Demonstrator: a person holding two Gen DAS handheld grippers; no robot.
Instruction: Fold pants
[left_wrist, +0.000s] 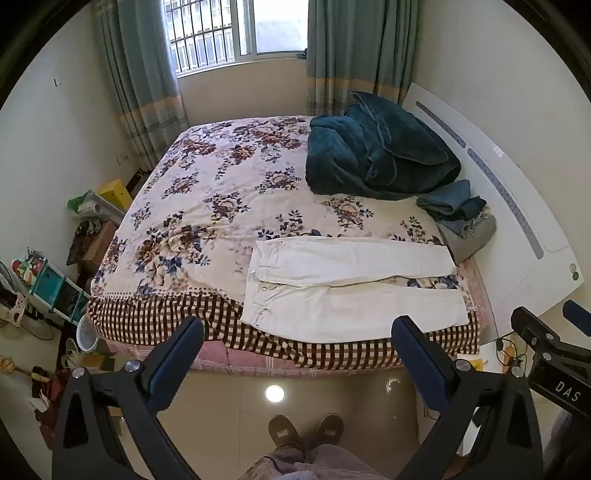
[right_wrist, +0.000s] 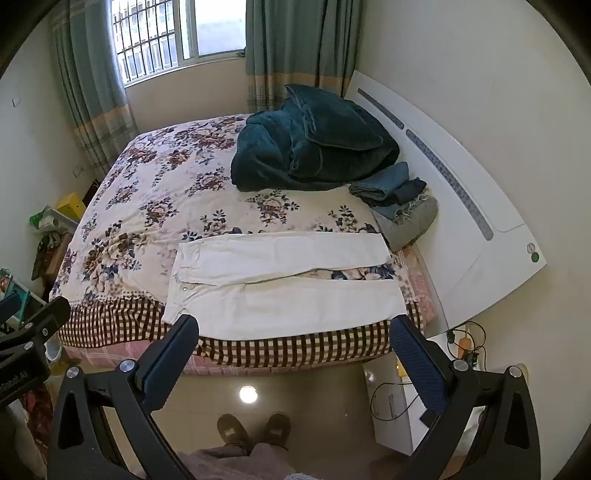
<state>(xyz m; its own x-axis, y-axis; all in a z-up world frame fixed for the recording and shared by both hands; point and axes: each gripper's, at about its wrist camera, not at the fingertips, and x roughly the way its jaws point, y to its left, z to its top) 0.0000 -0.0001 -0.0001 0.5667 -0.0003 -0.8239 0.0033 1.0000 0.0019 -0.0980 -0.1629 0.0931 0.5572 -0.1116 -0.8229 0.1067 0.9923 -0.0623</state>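
Note:
White pants (left_wrist: 351, 288) lie flat on the near side of the bed, waistband to the left, both legs stretched to the right with a narrow gap between them. They also show in the right wrist view (right_wrist: 284, 288). My left gripper (left_wrist: 297, 332) is open and empty, held in the air in front of the bed's near edge, short of the pants. My right gripper (right_wrist: 293, 330) is open and empty too, hovering at the bed's near edge by the lower leg. Part of the right gripper's body shows at the right of the left wrist view.
The bed has a floral sheet (left_wrist: 221, 184) and a checked border. A dark teal blanket (left_wrist: 376, 155) is heaped at the far right, folded blue clothes (left_wrist: 454, 210) beside it on a grey pillow. White headboard (left_wrist: 517, 229) at right. Clutter and shelves (left_wrist: 48, 288) stand left. My slippers (left_wrist: 306, 432) are on the floor.

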